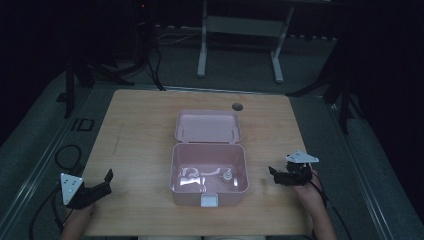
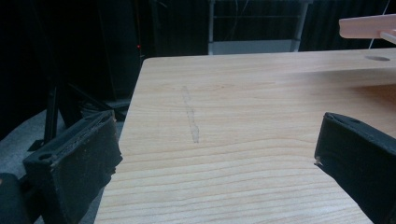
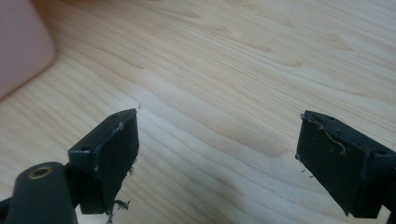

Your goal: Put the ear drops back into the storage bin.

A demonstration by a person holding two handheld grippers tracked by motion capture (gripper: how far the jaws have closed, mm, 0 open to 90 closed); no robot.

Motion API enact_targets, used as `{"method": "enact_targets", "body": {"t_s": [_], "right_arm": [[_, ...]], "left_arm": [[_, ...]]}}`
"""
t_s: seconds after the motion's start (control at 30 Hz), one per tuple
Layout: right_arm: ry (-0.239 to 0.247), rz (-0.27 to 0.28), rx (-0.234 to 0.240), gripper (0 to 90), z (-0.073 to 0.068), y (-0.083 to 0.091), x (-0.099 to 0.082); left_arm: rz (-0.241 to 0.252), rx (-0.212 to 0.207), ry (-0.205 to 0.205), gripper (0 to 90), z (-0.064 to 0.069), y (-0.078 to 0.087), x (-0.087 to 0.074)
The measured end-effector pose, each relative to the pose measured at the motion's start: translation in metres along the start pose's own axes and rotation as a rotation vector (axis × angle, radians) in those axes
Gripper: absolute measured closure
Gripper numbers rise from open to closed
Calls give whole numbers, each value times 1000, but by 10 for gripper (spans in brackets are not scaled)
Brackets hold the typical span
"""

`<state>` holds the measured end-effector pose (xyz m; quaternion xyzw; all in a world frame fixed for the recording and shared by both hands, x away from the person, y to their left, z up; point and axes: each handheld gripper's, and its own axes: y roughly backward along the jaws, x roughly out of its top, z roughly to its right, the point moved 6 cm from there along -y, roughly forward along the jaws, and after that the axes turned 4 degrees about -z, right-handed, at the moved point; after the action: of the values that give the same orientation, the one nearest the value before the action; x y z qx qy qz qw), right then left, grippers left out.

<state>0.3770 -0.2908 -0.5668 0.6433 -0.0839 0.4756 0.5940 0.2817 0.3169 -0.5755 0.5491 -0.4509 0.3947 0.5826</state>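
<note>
An open pink box (image 1: 209,192) stands in the middle of the wooden table (image 1: 140,130), with its lid (image 1: 208,126) folded back flat behind it. Small pale items (image 1: 190,175) lie inside; I cannot tell what they are. My left gripper (image 1: 105,183) rests at the table's front left corner, well left of the box, open with nothing between its jaws (image 2: 215,149). My right gripper (image 1: 274,177) sits low over the table just right of the box, open and empty (image 3: 217,149). A corner of the pink box (image 3: 21,44) is at the upper left of the right gripper view.
A round cable hole (image 1: 237,106) is in the table behind the lid. The lid's edge (image 2: 369,25) is at the upper right in the left gripper view. Cables (image 1: 67,155) lie on the floor at left, and a white desk frame (image 1: 202,50) stands beyond the table.
</note>
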Motion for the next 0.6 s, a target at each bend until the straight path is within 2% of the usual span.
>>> {"method": "enact_targets", "body": {"t_s": [0.03, 0.1, 0.13, 0.17, 0.2, 0.33, 0.37, 0.43, 0.5, 0.53, 0.6], "right_arm": [[-5, 6, -29, 127, 1, 1, -3], [-21, 23, -38, 127, 2, 2, -4], [-38, 33, -51, 127, 4, 2, -6], [-56, 45, -87, 127, 7, 3, -9], [-56, 45, -87, 127, 7, 3, -9], [-124, 90, -137, 127, 12, 5, -13], [-158, 95, -167, 127, 14, 5, -16], [-171, 104, -169, 127, 15, 6, -17], [-209, 129, -186, 127, 17, 7, -20], [-234, 163, -201, 127, 18, 10, -21], [-240, 172, -218, 127, 19, 10, -22]], "left_arm": [[1, 0, 1, 4, 0, 0, 0], [0, 0, 1, 4, 0, 0, 0], [0, 0, 1, 4, 0, 0, 0], [0, 0, 0, 4, 0, 0, 0], [0, 0, 0, 4, 0, 0, 0], [0, 2, 1, 4, 0, 0, 0], [0, 1, 1, 4, 0, 0, 0], [-1, 1, 1, 4, 0, 0, 0], [-1, 0, 0, 4, 0, 0, 0], [-1, 0, 0, 4, 0, 0, 0], [-1, 0, 1, 4, 0, 0, 0]]}}
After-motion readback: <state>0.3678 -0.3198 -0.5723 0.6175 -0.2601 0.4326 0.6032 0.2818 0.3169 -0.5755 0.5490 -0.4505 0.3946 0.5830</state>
